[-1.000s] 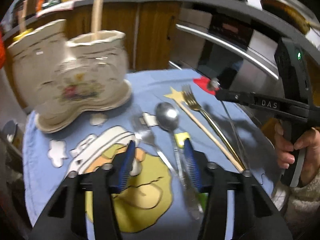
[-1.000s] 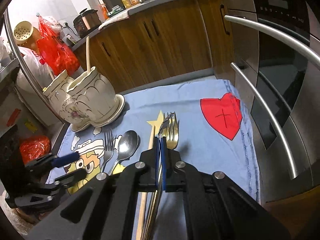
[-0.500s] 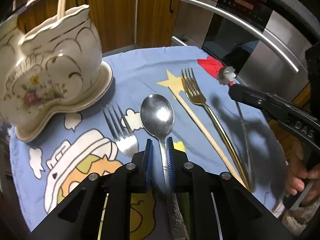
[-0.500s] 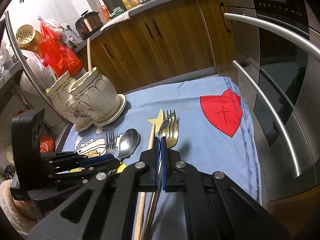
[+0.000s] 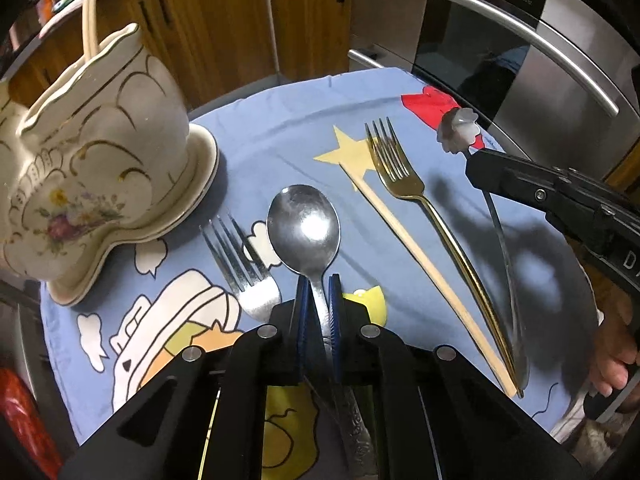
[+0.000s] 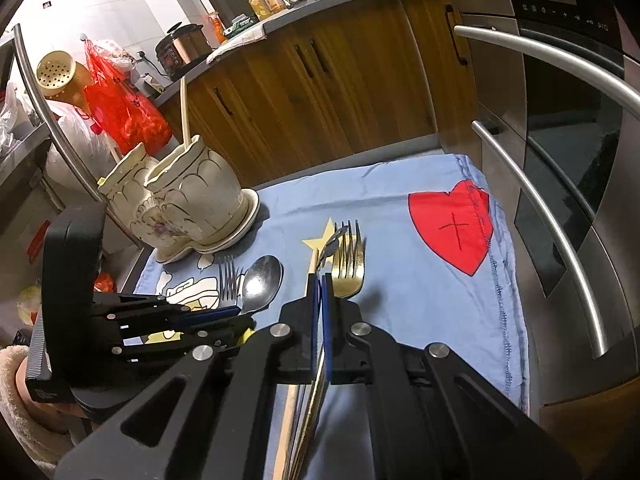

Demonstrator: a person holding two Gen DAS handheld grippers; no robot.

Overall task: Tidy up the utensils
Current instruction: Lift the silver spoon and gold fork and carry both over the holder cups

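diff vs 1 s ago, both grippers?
Left gripper came in over the silver spoon; its jaws have just closed on the spoon's handle. Right gripper kept still, shut on a thin utensil lifted off the cloth. Forks, chopstick and holder unmoved.

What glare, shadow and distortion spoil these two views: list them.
Left wrist view: glare spot on the silver spoon bowl, a dark gripper shadow across the blue cloth, oven handle bowed by fisheye. Right wrist view: sharp throughout, oven handles curve, corners vignetted black.
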